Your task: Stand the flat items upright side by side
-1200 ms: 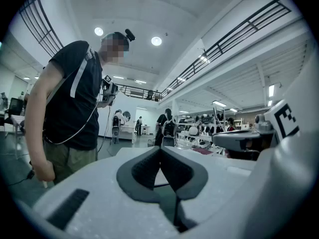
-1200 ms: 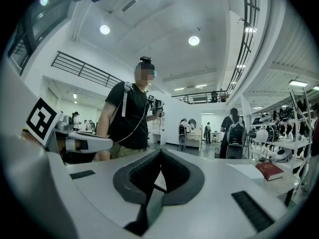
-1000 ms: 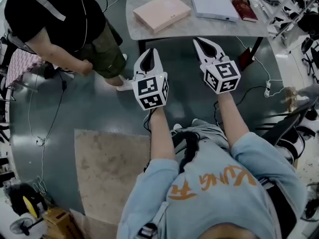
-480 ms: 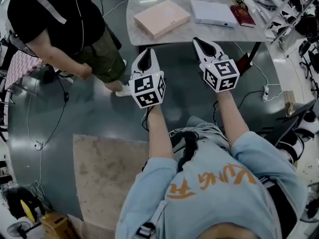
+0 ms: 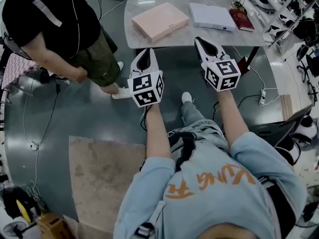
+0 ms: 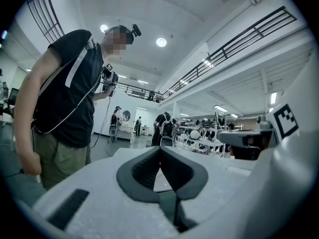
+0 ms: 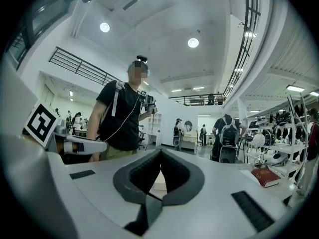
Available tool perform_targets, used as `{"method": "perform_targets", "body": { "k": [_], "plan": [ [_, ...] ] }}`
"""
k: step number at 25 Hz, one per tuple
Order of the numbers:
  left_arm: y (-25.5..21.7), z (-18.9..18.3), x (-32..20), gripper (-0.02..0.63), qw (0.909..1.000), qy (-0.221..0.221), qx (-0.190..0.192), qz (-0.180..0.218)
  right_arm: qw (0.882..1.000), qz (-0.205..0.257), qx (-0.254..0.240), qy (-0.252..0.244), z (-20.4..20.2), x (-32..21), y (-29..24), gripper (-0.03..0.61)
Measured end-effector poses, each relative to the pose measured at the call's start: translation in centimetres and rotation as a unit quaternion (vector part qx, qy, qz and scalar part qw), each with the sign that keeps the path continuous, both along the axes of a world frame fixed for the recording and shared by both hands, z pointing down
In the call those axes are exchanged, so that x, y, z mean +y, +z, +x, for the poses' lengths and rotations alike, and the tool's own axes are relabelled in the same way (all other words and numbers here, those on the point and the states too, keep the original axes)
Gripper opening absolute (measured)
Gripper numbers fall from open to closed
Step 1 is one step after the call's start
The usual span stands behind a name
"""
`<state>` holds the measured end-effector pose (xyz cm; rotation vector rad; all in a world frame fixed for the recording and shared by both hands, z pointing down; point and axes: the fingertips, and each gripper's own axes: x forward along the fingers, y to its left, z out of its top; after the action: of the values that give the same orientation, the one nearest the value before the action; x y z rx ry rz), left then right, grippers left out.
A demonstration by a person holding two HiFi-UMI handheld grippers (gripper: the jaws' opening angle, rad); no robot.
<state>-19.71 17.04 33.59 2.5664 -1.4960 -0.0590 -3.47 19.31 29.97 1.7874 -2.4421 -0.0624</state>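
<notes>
Three flat items lie on the grey table ahead: a pink box at the left, a white box in the middle and a small dark red book at the right. The red book also shows at the right of the right gripper view. My left gripper is shut and empty, its tip just short of the table's near edge below the pink box. My right gripper is shut and empty too, its tip at the near edge below the white box. Both point level toward the table.
A person in a black shirt stands at the left of the table, close to my left gripper. Cables run over the floor by the table's right leg. A beige mat lies on the floor behind me. Shelves with gear stand at the right.
Both grippers have moved a little toward the table and the whole view has shifted forward. My foot now shows on the floor between the arms. The jaws stayed shut.
</notes>
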Motion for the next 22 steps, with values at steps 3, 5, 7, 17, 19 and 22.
{"method": "perform_targets", "body": {
  "k": [3, 5, 7, 17, 19, 22],
  "plan": [
    [0.1, -0.4, -1.4, 0.009, 0.9999, -0.011, -0.003, -0.003, 1.000, -0.001, -0.007, -0.011, -0.2, -1.9, 0.2, 0.002],
    [0.5, -0.5, -2.5, 0.009, 0.9998, -0.016, -0.005, -0.008, 1.000, -0.003, -0.012, -0.016, -0.1, -3.2, 0.4, 0.002],
    [1.4, -0.6, -3.7, 0.008, 0.9995, -0.025, -0.007, -0.017, 1.000, -0.008, -0.016, -0.024, -0.2, -4.8, 1.0, 0.002],
    [6.2, 3.3, -10.7, 0.009, 0.9968, -0.038, -0.016, -0.068, 0.998, -0.053, -0.029, -0.036, 3.8, -13.0, 5.3, 0.002],
    [7.0, 4.5, -12.2, 0.009, 0.9959, -0.038, -0.020, -0.080, 0.997, -0.064, -0.033, -0.038, 4.7, -14.8, 6.0, 0.002],
    [8.1, 5.5, -14.1, 0.009, 0.9940, -0.046, -0.022, -0.097, 0.995, -0.078, -0.038, -0.047, 5.6, -17.4, 6.9, 0.002]
  ]
}}
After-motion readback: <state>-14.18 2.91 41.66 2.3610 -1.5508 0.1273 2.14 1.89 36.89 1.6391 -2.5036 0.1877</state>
